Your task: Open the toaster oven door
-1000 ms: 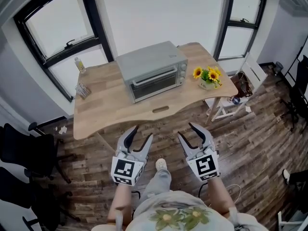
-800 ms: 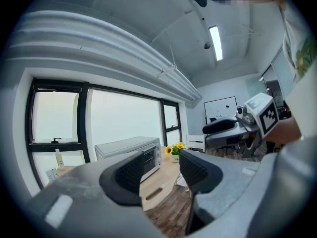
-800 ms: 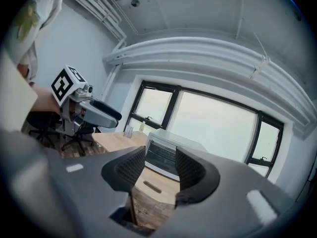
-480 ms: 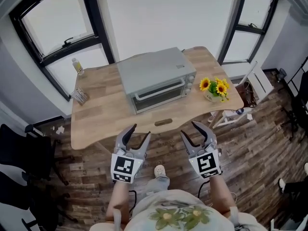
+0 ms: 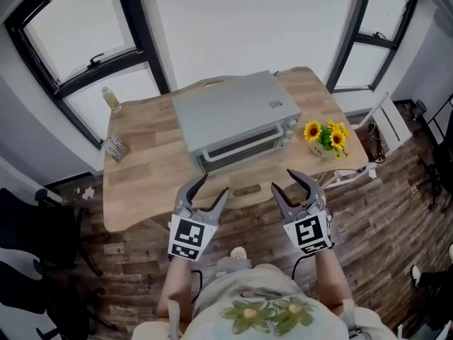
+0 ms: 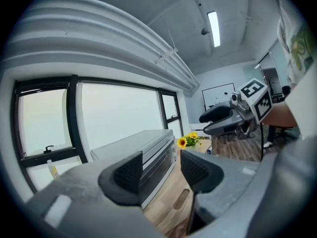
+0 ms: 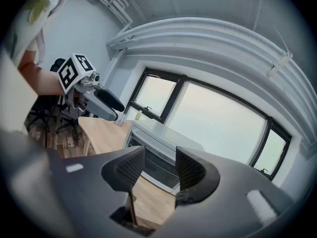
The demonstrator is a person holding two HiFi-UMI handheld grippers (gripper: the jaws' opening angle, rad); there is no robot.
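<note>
While left gripper (image 5: 212, 186) & right gripper (image 5: 284, 180) hung near the bench's (image 5: 141, 168) front edge, 1 toaster oven (image 5: 233, 122) sat mid-bench, door (image 5: 244, 146) shut. Left fingers (image 6: 129, 175) had just been opening, empty; right fingers (image 7: 193, 170) were apart, empty.

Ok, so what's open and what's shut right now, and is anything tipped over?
toaster oven door: shut, nothing touching it.
left gripper: open, empty, its jaws have just been opening wider.
right gripper: open, empty.
bottle: standing upright.
sunflowers: standing upright.
</note>
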